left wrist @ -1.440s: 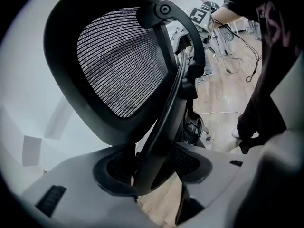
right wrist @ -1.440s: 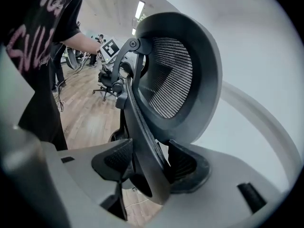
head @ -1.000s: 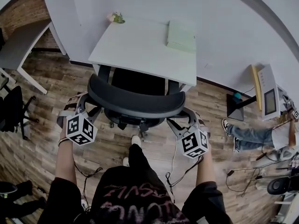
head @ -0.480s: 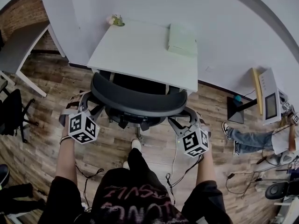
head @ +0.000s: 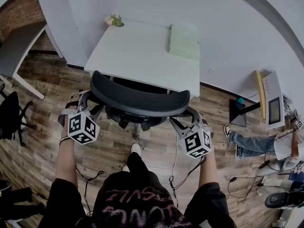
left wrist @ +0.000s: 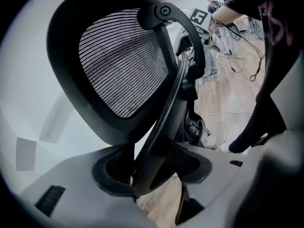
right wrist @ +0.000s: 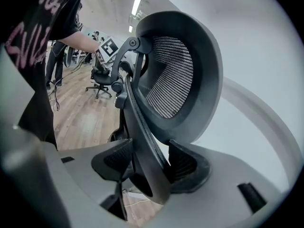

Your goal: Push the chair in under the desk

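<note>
Gripping a black mesh chair (head: 140, 99) by both ends of its backrest, in front of a white desk (head: 137, 56).

Clamped at the backrest's left rim in the left gripper (head: 84, 101), both jaws pressed onto the curved black frame, with the mesh panel rising just beyond in the left gripper view (left wrist: 152, 170). Pinched the same way at the right rim by the right gripper (head: 186, 117), jaws tight on the frame bar (right wrist: 152, 167). Parked on wood-plank floor (head: 156, 151) with the seat largely beneath the desk's front edge and the backrest just outside it. On the desktop: a pale green box (head: 184, 38) toward the far right, a small plant (head: 115, 19) at the far left corner.
</note>
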